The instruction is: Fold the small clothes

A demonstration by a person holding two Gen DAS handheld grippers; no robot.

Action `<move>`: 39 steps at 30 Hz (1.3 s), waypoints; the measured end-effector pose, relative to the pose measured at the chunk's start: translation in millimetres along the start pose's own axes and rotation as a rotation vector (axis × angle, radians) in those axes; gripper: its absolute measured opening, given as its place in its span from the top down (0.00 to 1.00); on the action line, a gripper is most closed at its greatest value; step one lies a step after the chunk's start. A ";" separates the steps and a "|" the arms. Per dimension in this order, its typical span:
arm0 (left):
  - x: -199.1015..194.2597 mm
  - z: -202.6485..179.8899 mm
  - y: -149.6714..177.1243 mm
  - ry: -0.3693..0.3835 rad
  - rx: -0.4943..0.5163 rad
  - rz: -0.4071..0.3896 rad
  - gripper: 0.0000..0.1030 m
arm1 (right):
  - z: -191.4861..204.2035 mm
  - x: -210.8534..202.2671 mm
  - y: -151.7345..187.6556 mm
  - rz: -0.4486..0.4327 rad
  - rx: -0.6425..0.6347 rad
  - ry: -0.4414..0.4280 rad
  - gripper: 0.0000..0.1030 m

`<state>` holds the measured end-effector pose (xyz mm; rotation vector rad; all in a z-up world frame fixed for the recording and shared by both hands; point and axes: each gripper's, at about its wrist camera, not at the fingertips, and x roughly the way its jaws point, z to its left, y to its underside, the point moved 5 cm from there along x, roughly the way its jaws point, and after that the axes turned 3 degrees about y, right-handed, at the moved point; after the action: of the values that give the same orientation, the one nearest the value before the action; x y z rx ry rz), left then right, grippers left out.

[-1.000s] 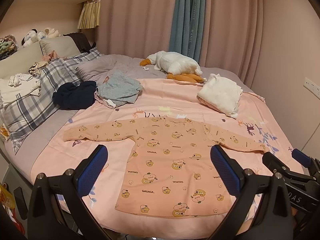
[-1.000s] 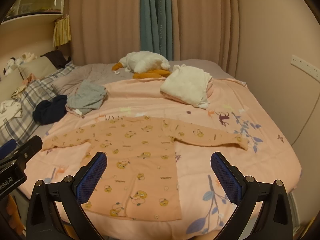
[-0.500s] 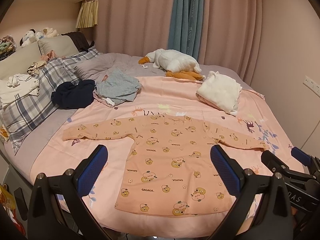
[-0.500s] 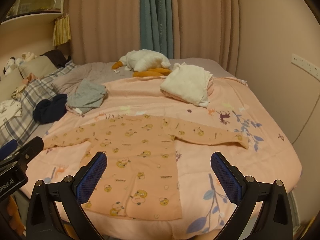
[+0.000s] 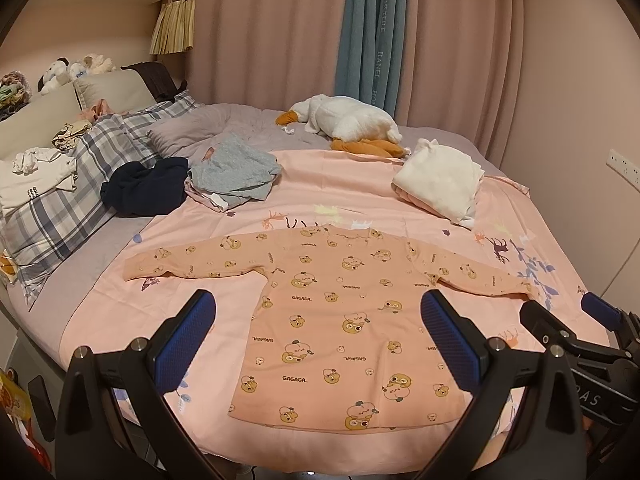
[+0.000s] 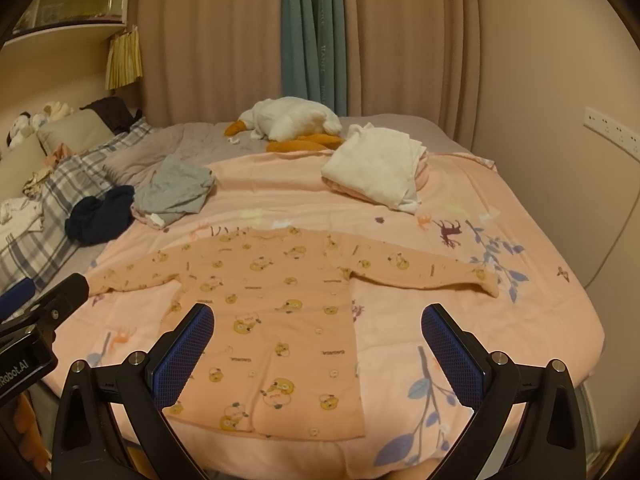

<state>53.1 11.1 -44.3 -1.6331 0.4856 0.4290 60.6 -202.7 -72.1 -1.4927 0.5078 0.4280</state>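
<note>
- Since a second ago both views have crept slightly nearer the bed; the peach shirt lies exactly as it did, and neither gripper has closed.
- The left gripper hangs over the near edge with its blue pads spread wide, nothing between them. The right gripper is likewise wide apart and empty.
- The shirt lies flat on the pink sheet, near the front edge of the bed. Its collar points away toward the curtains and its hem toward the grippers; the two sleeves stretch out sideways, making the longest line run left to right.
- From the left: a plaid pillow with pale clothes on it, then a dark navy garment, then a grey garment heaped just beside it.
- Farther back, a plush goose lies by the curtains.
- To the right, a white folded bundle sits on the sheet, apart from the shirt.
- Nothing rests on the shirt.
</note>
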 end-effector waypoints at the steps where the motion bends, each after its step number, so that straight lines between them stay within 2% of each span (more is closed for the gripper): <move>1: 0.7 -0.1 0.6 0.000 0.004 0.004 0.00 | 0.6 0.6 -0.2 0.000 -0.002 0.000 0.00; 39: 10.3 -9.0 3.9 0.009 0.028 0.031 0.00 | -1.5 10.1 3.4 0.033 -0.007 0.019 0.00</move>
<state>59.6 1.1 -52.1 -1.6030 0.5224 0.4362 66.9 -204.5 -80.7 -1.4976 0.5468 0.4424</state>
